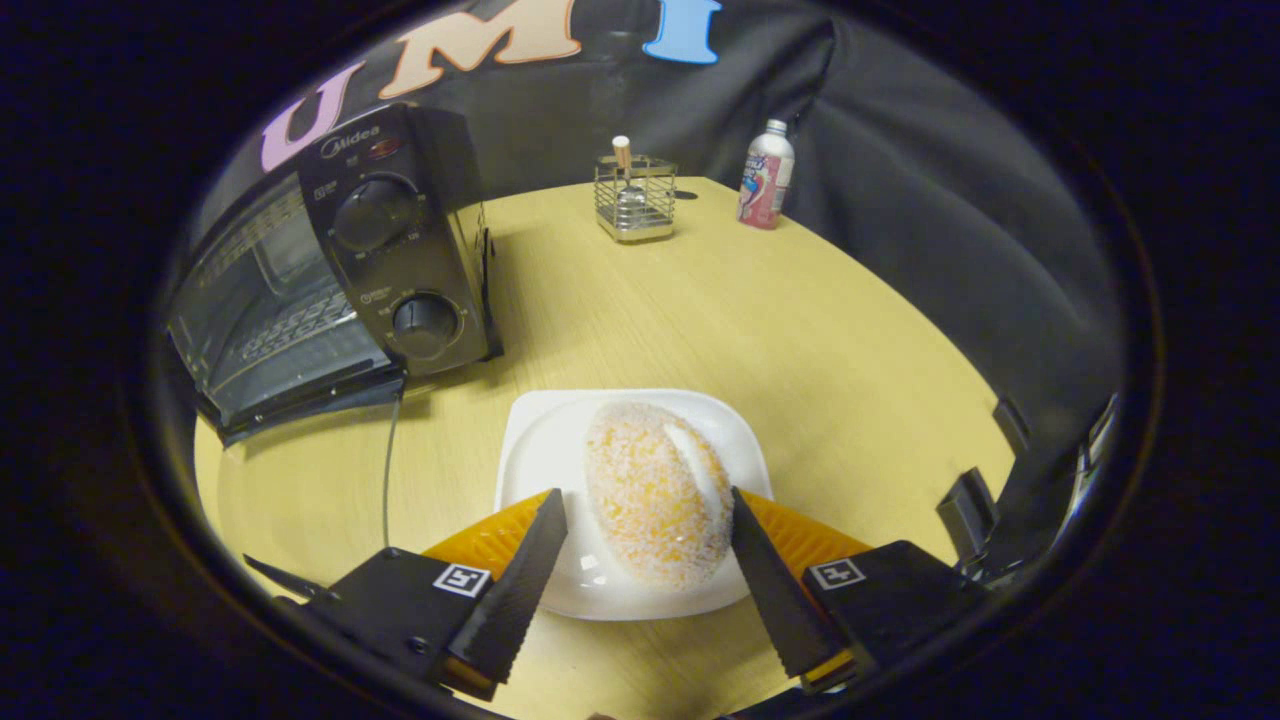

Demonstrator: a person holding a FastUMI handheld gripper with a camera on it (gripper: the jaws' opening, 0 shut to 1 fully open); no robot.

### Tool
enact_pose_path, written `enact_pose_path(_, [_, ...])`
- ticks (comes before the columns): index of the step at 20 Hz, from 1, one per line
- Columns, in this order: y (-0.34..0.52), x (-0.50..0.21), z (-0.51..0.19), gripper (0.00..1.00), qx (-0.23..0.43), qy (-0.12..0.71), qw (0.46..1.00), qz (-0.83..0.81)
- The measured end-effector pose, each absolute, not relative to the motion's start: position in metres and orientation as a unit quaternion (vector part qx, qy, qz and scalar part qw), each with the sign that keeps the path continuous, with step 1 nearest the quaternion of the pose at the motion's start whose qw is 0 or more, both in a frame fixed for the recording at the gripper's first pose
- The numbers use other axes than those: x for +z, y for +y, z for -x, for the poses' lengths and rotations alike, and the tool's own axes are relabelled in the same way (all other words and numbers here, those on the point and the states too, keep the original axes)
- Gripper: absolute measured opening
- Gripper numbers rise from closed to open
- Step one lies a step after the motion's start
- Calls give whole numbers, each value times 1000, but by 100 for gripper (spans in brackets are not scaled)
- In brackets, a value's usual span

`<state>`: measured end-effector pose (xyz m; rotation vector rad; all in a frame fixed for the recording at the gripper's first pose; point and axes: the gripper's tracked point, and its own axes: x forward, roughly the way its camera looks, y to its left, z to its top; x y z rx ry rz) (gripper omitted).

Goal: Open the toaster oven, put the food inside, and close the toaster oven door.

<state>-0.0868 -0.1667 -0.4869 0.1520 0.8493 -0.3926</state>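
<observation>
The gripper [640, 540] stood with its fingers [520, 585] spread wide either side of the sugared bun [655, 490], the right finger at the bun's edge and the left apart from it. The bun lay on a white plate [545, 450] on the yellow surface [800, 350]. Beyond and to the left stood the toaster oven [400, 250] with its door [290, 370] down; well beyond were a wire holder [634, 200] and a bottle [766, 175].

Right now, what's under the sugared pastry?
A white plate on the wooden table. The pastry covers the plate's middle, so anything beneath it is hidden. The claw is open, fingers either side of the pastry.
</observation>
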Motion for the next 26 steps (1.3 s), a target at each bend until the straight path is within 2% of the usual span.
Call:
enact_pose_path(5, [-163,-486,82,69,-186,408,890,-86])
enact_pose_path(11, [-142,-446,67,61,-177,370,909,-74])
enact_pose_path(18, [-105,-371,57,61,-149,305,940,-38])
enact_pose_path(26, [-27,-356,58,61,-101,292,947,-82])
